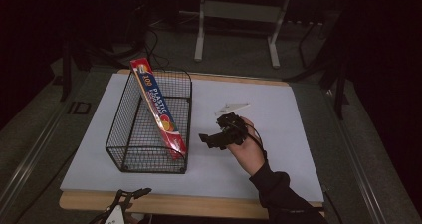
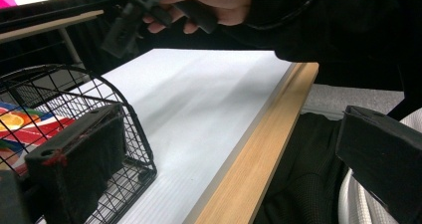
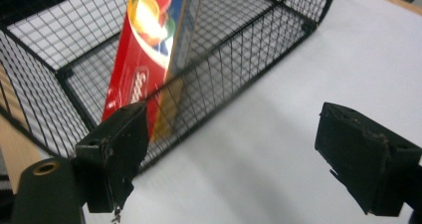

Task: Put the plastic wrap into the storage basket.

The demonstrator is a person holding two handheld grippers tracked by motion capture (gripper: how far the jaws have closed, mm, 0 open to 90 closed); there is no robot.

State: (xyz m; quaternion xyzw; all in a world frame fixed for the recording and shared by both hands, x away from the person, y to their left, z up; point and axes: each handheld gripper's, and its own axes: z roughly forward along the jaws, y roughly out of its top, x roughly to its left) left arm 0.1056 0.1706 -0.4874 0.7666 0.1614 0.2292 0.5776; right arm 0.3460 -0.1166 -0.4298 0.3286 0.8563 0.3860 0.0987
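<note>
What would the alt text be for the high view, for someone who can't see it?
A hand holds the right gripper, jaws open, just right of a black wire basket on a white table. A long red and blue plastic wrap box leans diagonally inside the basket. The left gripper rests at the table's near edge.
</note>
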